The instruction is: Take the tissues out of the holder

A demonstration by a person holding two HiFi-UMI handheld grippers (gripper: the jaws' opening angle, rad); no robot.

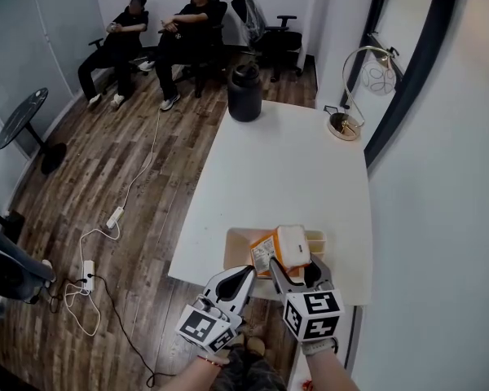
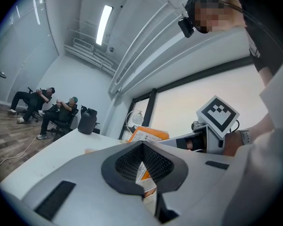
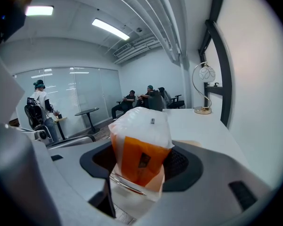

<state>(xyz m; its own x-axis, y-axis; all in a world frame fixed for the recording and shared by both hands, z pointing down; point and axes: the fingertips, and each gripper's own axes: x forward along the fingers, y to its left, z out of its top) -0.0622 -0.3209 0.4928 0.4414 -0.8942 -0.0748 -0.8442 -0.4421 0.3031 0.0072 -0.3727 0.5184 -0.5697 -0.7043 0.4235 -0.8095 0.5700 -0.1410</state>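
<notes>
On the wood floor at the left stands a round side table [image 1: 23,114]. Nearer the table, a white power strip [image 1: 115,216] lies with its cable trailing beside it. Two people [image 1: 118,43] sit against the far wall, with an office chair [image 1: 273,27] just right of them.

The white table [image 1: 285,161] runs away from the camera. A black jug [image 1: 244,93] stands at its far left corner. The holder [image 1: 238,239], a pale open tray, sits about midway along the near edge.

The left claw [image 1: 247,273] hangs at the near edge, with its tip at the holder's near left rim, just left of the pack. Its jaws are pressed together at the tips and nothing is between them. In the left gripper view the orange pack shows only through the slit below the tips, behind the jaws.

The pack [image 1: 291,243], orange below and white on top, stands upright within the holder's outline, toward its right side. Whether its bottom rests on the holder cannot be told. The right claw [image 1: 293,261] pinches the pack, one jaw on each side with the dark pads against its orange sides. In the right gripper view the pack fills the gap and rises above the jaws.

A lamp [image 1: 344,126] with a gold base and an arched stem stands at the far right corner, by the wall.
</notes>
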